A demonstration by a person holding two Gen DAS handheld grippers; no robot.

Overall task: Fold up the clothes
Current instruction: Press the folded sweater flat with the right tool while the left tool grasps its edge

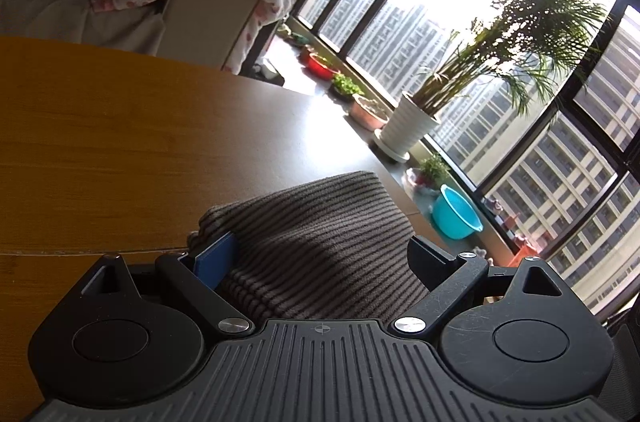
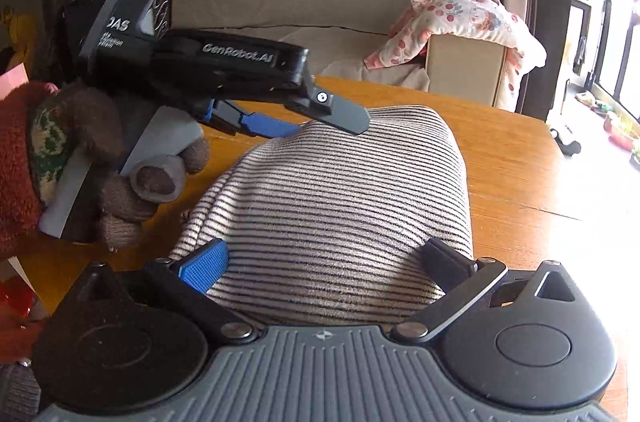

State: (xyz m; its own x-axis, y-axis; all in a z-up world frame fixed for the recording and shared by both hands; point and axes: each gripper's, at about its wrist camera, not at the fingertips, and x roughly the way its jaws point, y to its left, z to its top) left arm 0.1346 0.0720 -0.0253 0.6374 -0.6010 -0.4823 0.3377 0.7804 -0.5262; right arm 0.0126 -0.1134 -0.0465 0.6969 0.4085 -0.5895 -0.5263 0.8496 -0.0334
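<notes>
Right wrist view: a cream knitted garment with thin dark stripes [image 2: 332, 206] lies bunched in a rounded heap on the orange-brown wooden table [image 2: 516, 166]. My right gripper [image 2: 324, 262] is spread wide, its blue-padded finger on the left and its black finger on the right, both resting against the near edge of the heap, with the cloth bulging up between them; it is not pinching anything. Across the heap, my left gripper [image 2: 320, 122] comes in from the left, held by my hand in a brown knitted glove [image 2: 132, 178]. Its grey upper finger lies on the far top of the garment and its blue finger sits lower, beside the cloth at table level.

Left wrist view: my left gripper [image 1: 316, 254] has its fingers well apart, and the striped garment [image 1: 320, 238] fills the gap and rises over it. The blue pad touches the left fold and the black finger shows at the right edge. I cannot tell whether the cloth is clamped, but the fingers are clearly open.

Beyond the table stands a cream sofa [image 2: 320, 6] with yellow cushions, and a white blanket printed with red fruit [image 2: 460, 18] is draped over its arm. By the window are a palm in a white ribbed pot [image 1: 408, 126] and a turquoise plastic basin [image 1: 456, 212].
</notes>
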